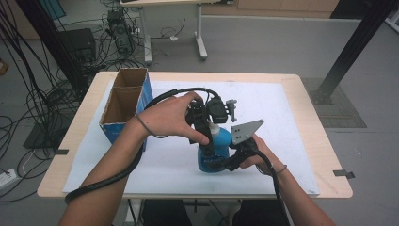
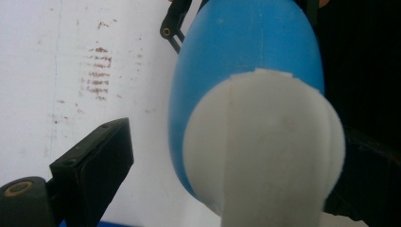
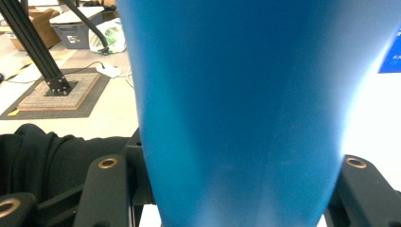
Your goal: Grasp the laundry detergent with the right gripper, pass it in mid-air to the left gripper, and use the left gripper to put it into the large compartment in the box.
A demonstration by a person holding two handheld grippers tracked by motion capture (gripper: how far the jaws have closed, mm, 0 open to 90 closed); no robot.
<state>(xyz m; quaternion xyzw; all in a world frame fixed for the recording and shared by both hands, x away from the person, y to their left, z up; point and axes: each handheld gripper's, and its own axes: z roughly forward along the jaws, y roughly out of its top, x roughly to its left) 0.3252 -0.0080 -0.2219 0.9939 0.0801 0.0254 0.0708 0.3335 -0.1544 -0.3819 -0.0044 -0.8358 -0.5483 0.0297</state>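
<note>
A blue bottle (image 1: 215,151) with a white top (image 2: 260,151) stands upright on the white mat (image 1: 282,136). My right gripper (image 1: 231,161) comes in from the right and is shut on the bottle's blue body (image 3: 236,94), which fills the space between its jaws. My left gripper (image 1: 206,129) points down over the bottle's top. In the left gripper view the white top sits between the jaws, and the left fingertip (image 2: 94,165) stands apart from it with mat showing in the gap. The far jaw is in shadow.
An open cardboard box (image 1: 123,101) with two compartments stands at the mat's left edge. The wooden table (image 1: 324,160) shows around the mat. Cables trail from both grippers toward the table's near edge. A black post (image 1: 348,47) rises beyond the far right corner.
</note>
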